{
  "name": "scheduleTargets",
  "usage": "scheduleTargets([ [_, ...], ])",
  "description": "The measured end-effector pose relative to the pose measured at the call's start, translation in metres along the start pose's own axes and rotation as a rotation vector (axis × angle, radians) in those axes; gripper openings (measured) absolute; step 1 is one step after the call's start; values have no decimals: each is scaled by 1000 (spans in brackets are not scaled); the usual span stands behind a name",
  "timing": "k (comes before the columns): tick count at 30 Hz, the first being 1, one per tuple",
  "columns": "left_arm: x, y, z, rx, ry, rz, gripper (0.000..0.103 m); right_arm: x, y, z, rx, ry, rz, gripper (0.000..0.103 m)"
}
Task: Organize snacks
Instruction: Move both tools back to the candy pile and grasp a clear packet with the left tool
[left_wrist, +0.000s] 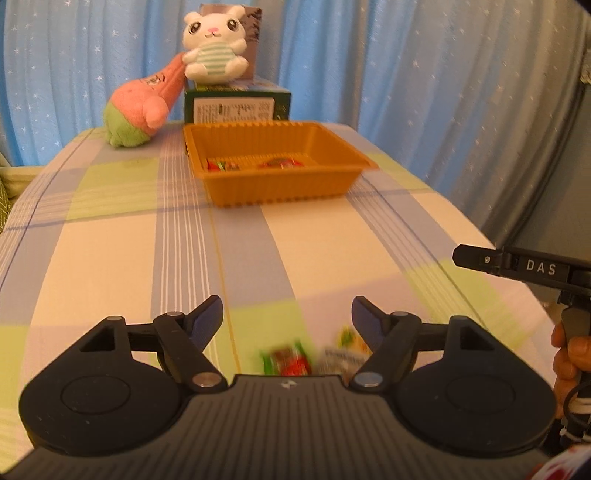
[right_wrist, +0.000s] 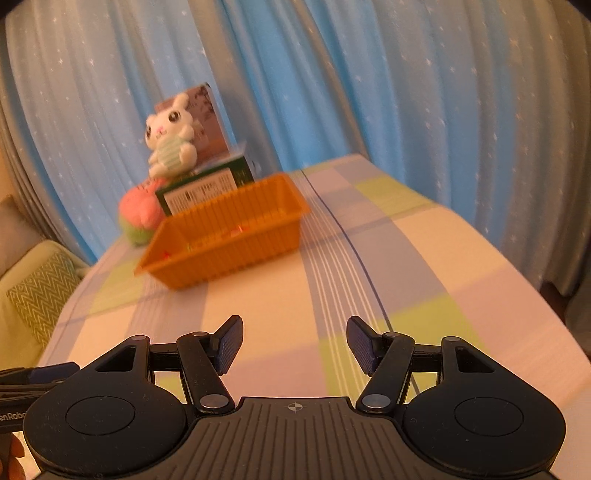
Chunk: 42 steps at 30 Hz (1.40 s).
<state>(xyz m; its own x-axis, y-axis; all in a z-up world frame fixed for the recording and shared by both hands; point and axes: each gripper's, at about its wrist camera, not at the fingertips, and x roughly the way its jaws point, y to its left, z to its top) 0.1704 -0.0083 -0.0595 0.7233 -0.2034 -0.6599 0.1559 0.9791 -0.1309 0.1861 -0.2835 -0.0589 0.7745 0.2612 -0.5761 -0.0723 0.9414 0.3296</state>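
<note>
An orange plastic tray (left_wrist: 280, 188) stands on the table beyond my left gripper, with two red-and-green snack packets (left_wrist: 223, 165) (left_wrist: 280, 163) inside. My left gripper (left_wrist: 287, 314) is open and empty above the near table. Below it lie a blurred red-and-green snack packet (left_wrist: 286, 360) and a white-and-orange packet (left_wrist: 345, 354). My right gripper (right_wrist: 294, 341) is open and empty over bare cloth; the tray (right_wrist: 229, 236) sits ahead to its left. The right gripper's side also shows at the right edge of the left wrist view (left_wrist: 524, 264).
A white plush rabbit (left_wrist: 216, 44) sits on a dark green box (left_wrist: 238, 103) behind the tray, with a pink-and-green plush (left_wrist: 142, 107) to the left. Blue curtains hang behind. The checked tablecloth (left_wrist: 110, 240) drops off at both sides. A cushion (right_wrist: 40, 291) lies far left.
</note>
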Motion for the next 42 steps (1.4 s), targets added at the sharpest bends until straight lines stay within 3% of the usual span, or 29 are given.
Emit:
scheduleTargets([
  [4,-8,-10,-21,34,9,3,69,-14,-4,-18,-4,16,-3,62],
  [11,-11,-28,-49,113,39,-37,50,-27,-3,-42,-41,43,13,62],
  [17,1,-36,-51,157,74,-87,35,-25,-4,-44,-33,56,11,62],
  [33,40,-37,-48,239,143,-69,35,-7,2,-50,-44,118,22,62],
  [42,34,-38,-52,210,153,-58,33,-1,9,-57,-67,148,45,62],
])
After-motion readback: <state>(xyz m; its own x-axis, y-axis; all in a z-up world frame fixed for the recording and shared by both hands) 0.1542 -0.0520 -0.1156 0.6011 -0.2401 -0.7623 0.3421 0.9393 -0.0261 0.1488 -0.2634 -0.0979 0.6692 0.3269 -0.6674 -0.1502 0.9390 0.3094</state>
